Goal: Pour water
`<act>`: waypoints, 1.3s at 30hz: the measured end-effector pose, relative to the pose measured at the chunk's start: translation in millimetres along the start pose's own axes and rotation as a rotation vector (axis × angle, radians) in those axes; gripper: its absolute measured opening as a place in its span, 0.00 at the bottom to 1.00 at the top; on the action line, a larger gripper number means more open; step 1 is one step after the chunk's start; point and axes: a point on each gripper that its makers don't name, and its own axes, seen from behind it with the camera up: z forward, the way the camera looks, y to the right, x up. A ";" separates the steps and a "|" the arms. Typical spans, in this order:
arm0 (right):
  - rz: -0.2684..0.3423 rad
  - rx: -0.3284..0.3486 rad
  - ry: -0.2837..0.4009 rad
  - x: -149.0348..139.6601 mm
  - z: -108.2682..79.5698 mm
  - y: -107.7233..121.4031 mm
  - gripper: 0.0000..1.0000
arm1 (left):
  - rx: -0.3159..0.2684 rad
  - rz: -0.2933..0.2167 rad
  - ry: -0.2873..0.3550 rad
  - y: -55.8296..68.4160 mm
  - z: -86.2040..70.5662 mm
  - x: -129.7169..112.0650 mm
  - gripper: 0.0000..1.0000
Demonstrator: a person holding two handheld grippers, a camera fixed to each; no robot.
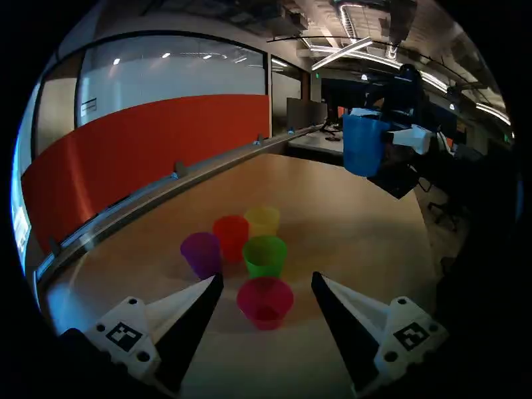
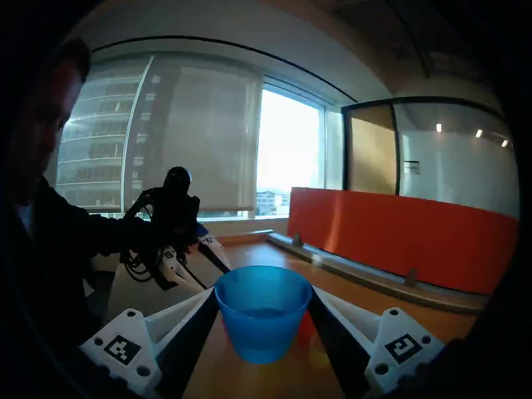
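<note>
I hold a translucent blue cup (image 2: 263,326) upright and aloft, clamped in my right gripper (image 2: 263,292). On the table (image 1: 359,219), five plastic cups stand clustered: pink cup (image 1: 265,302) nearest, then green cup (image 1: 265,256), purple cup (image 1: 201,254), red cup (image 1: 231,236) and yellow cup (image 1: 263,221).

Pale wooden counter (image 1: 359,213), rounded at the far end, bordered along one side by a grey rail (image 1: 166,188). Standing upright on it in a tight cluster: purple cup (image 1: 201,254), red cup (image 1: 231,236), yellow cup (image 1: 263,220), green cup (image 1: 265,255) and, nearest, pink cup (image 1: 265,302).
</note>
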 end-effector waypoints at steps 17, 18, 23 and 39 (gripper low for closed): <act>-0.016 -0.002 0.000 5.1 -4.9 -0.1 0.92 | -0.031 0.010 -0.097 -7.2 39.8 -12.0 0.99; -0.016 -0.002 0.000 4.9 -5.4 0.2 0.92 | -0.032 0.009 -0.102 -7.7 42.7 -13.0 0.99; -0.016 -0.005 -0.002 3.7 -8.1 2.8 0.92 | -0.038 0.010 -0.127 -9.3 57.5 -18.2 0.99; -0.015 -0.012 -0.015 -5.7 -13.0 8.6 0.92 | -0.062 0.015 -0.195 -5.7 99.4 -26.6 0.99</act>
